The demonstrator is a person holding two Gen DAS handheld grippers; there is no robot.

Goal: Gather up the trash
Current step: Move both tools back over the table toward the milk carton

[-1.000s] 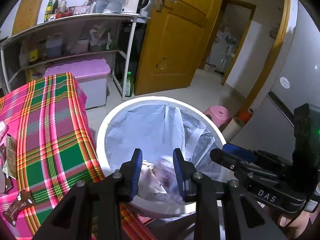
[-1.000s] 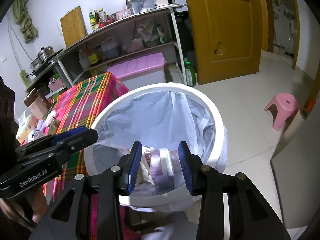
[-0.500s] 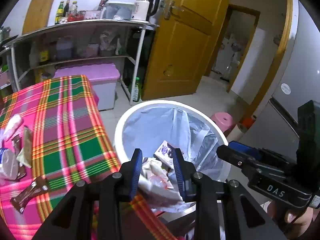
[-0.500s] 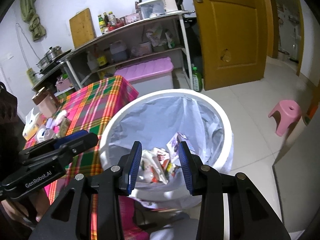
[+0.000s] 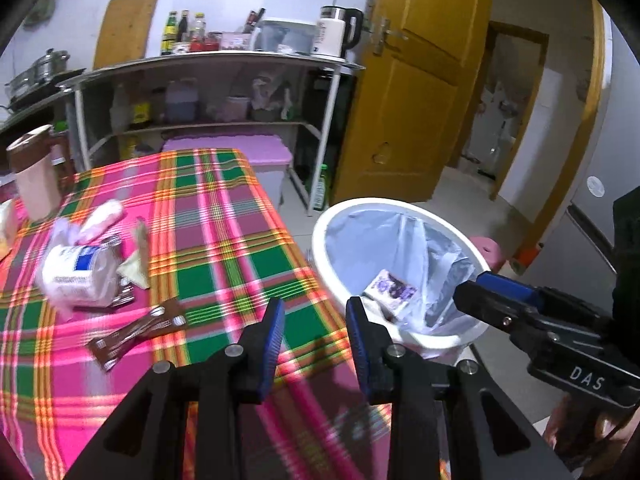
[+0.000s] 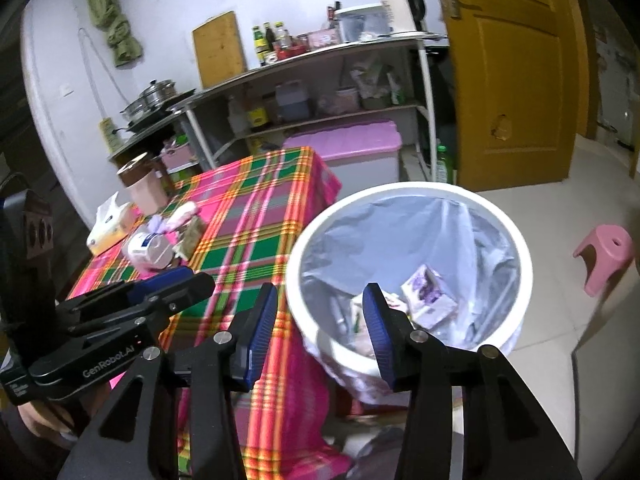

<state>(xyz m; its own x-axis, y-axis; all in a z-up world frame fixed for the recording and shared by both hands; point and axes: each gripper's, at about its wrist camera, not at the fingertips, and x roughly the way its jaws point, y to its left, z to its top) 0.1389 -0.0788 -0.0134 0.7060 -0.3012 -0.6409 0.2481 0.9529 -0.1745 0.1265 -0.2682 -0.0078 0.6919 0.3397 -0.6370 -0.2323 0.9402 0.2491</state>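
A white trash bin [image 5: 320, 236] [image 6: 516, 240] with a pale blue liner stands beside the plaid-covered table [image 5: 224, 240] [image 6: 256, 216]. A purple carton [image 5: 394, 286] [image 6: 428, 296] and other trash lie inside it. On the table lie brown wrappers [image 5: 136, 328], a white roll in plastic [image 5: 76, 276] [image 6: 150, 248] and a beige packet [image 5: 136, 264]. My left gripper [image 5: 314, 344] is open and empty over the table's near right edge. My right gripper [image 6: 320, 332] is open and empty over the bin's near rim.
A brown-lidded jar [image 5: 34, 172] [image 6: 142, 184] and a tissue box [image 6: 108, 228] stand at the table's far left. A metal shelf rack [image 5: 224, 92] with a pink storage box [image 6: 344, 148], a yellow door [image 5: 416, 80] and a pink stool [image 6: 604, 256] lie beyond.
Both grippers have pulled back and swung left from over the bin toward the table. The purple carton now lies in the bin. More of the table's trash has come into view.
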